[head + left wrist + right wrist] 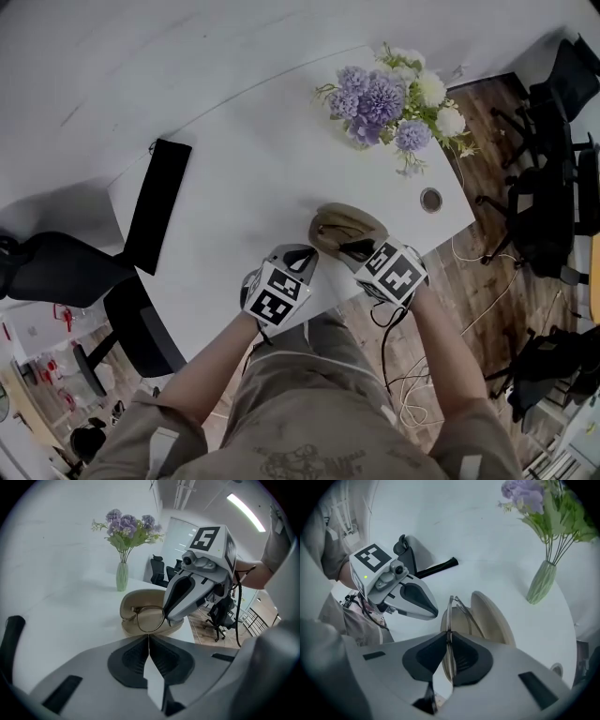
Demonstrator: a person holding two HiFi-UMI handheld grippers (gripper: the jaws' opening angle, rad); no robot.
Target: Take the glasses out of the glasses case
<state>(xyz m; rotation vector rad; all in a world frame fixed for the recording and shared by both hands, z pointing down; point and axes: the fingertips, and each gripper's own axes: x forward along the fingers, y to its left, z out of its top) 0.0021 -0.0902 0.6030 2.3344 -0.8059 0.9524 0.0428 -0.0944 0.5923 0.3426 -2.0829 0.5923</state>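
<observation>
Surroundings: a green vase of purple and white flowers [389, 98] stands at the far side of the table, well apart from the work. A flat black object [157, 204] lies at the left edge, and a round cable port [431, 199] sits near the right edge. Nothing stands between the grippers and the glasses case [342, 225].

Task item: the case is open at the near table edge. The glasses [150, 618] stand upright over its lower shell.

Right gripper [447, 637]: jaws narrow, pads pinching the rim of the glasses, seen edge-on in the right gripper view.

Left gripper [148, 637]: jaws closed together and empty, just beside the case.

Surface: white table [244, 169], plain.

Room: wood floor [487, 281] with loose cables, black office chairs [553, 169] to the right.
</observation>
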